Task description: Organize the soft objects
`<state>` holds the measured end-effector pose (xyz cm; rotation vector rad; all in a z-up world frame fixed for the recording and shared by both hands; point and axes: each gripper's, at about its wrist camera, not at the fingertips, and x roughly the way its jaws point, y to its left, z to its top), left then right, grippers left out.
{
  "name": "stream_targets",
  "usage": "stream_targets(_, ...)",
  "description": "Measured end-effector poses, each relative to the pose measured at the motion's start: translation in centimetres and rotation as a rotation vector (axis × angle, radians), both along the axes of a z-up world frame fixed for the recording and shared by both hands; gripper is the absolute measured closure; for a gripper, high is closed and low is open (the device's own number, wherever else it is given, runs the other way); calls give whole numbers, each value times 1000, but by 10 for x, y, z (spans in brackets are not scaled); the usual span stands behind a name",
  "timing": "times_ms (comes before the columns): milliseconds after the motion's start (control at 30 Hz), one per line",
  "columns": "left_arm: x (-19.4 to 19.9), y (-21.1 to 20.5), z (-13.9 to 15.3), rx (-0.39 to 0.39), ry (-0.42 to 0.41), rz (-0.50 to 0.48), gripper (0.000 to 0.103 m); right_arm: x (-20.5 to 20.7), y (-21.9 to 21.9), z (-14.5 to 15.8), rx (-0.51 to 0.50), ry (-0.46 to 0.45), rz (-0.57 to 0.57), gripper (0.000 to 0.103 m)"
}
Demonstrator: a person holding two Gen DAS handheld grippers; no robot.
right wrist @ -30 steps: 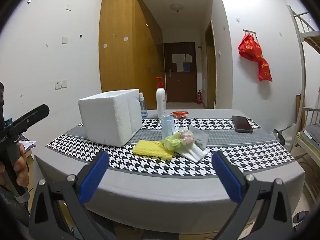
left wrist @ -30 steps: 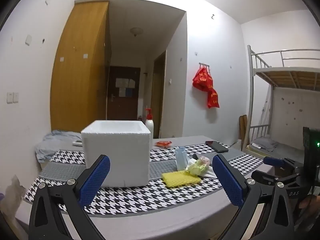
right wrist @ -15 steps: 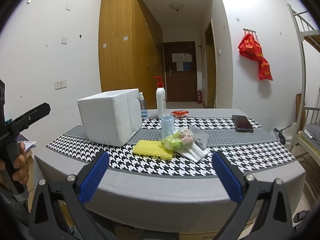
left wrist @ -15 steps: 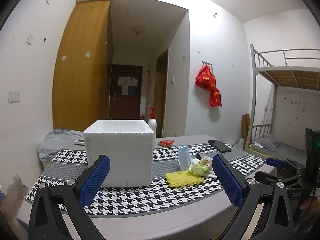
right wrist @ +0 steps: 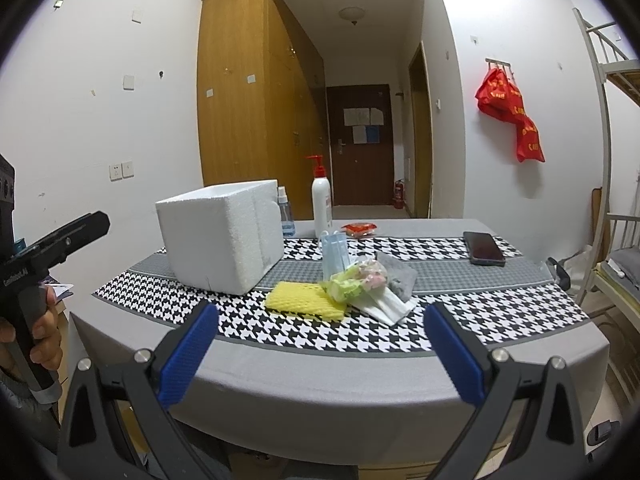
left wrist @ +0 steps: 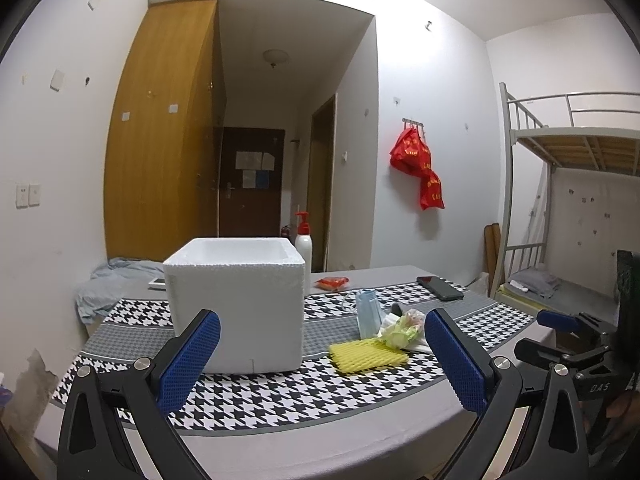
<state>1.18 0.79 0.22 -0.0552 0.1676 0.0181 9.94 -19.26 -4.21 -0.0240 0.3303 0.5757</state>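
Left wrist: left tool (left wrist: 320,360) wide open, empty; foam box (left wrist: 236,304) on counter (left wrist: 340,436), yellow foam net (left wrist: 366,356) beside it | Right wrist: right tool (right wrist: 320,354) wide open, empty; soft pile (right wrist: 362,280) mid-counter; bunk bed (right wrist: 616,80) at right.
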Motion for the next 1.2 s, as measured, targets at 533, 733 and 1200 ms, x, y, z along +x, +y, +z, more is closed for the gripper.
stream_targets(533, -1, -5, 1, 12, 8, -4, 1, -1, -2, 4, -3, 2, -9, 0)
stream_targets(733, -1, -5, 3, 15, 3, -4, 1, 0, -1, 5, -3, -2, -8, 0)
stream_targets(1200, 11, -2, -1, -6, 20, -3, 1, 6, 1, 6, -10, 1, -6, 0)
